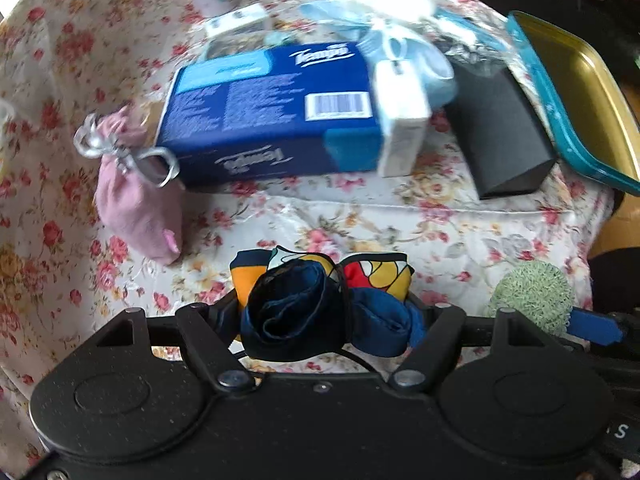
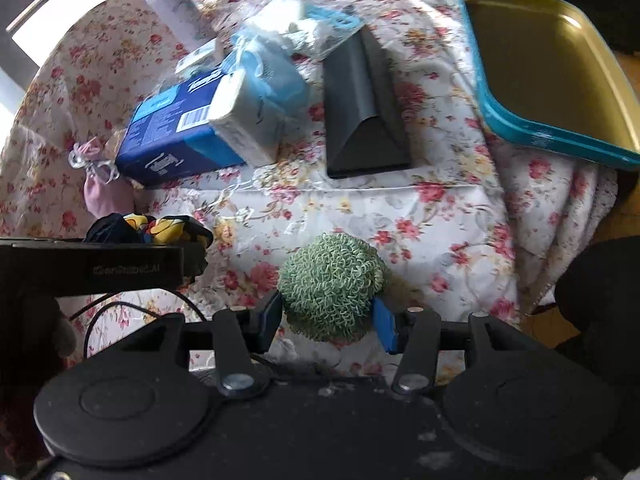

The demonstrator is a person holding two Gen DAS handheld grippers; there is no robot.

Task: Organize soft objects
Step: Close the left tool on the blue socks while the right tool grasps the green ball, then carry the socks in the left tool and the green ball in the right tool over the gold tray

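My left gripper point(image 1: 328, 316) is shut on a rolled multicoloured fabric bundle point(image 1: 312, 304), navy with yellow, red and orange patches, held above the floral cloth. It also shows in the right wrist view point(image 2: 148, 228). My right gripper point(image 2: 328, 320) is shut on a green fuzzy ball point(image 2: 332, 286), which also shows at the right of the left wrist view point(image 1: 530, 294). A pink drawstring pouch point(image 1: 136, 200) with a silver ribbon lies left of a blue Tempo tissue box point(image 1: 272, 120). A teal tray with a gold inside point(image 2: 548, 68) sits at the right.
A white tissue pack point(image 1: 400, 120) leans on the box. A black triangular case point(image 2: 360, 112) lies between the box and the tray. Clear bags with white and blue items point(image 2: 296, 28) and a pale bottle point(image 2: 176, 12) lie behind. Floral cloth point(image 2: 420, 220) covers the surface.
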